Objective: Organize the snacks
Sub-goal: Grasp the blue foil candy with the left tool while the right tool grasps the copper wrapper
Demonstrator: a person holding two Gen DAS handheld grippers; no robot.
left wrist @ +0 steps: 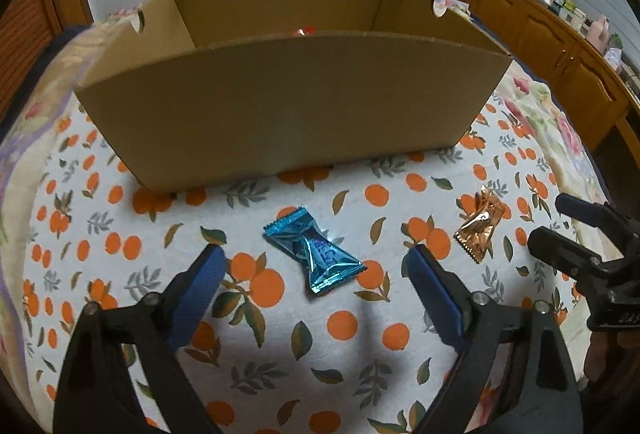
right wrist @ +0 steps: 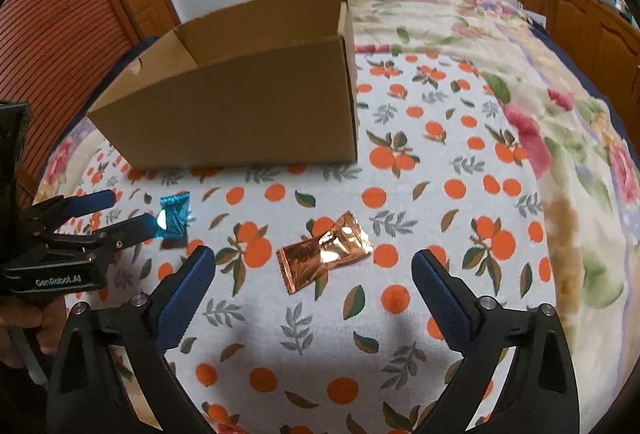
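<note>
Snack packets, blue (left wrist: pixel 316 254) and copper (right wrist: pixel 324 252), lie on the orange-print cloth (right wrist: pixel 440 234) before the cardboard box (left wrist: pixel 288 106). Left gripper (left wrist: pixel 316 266) and right gripper (right wrist: pixel 314 266) are both spread wide, empty

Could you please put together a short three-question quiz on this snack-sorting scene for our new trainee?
1. True or false: the blue snack packet already lies inside the cardboard box.
2. Which packet lies in front of the right gripper? A) blue B) copper-coloured C) green
3. Fill in: both packets lie on a cloth printed with ______.

Key
1. False: it lies on the cloth in front of the box, between the open fingers of the left gripper.
2. B: the copper packet, not yet gripped.
3. Oranges.
</note>
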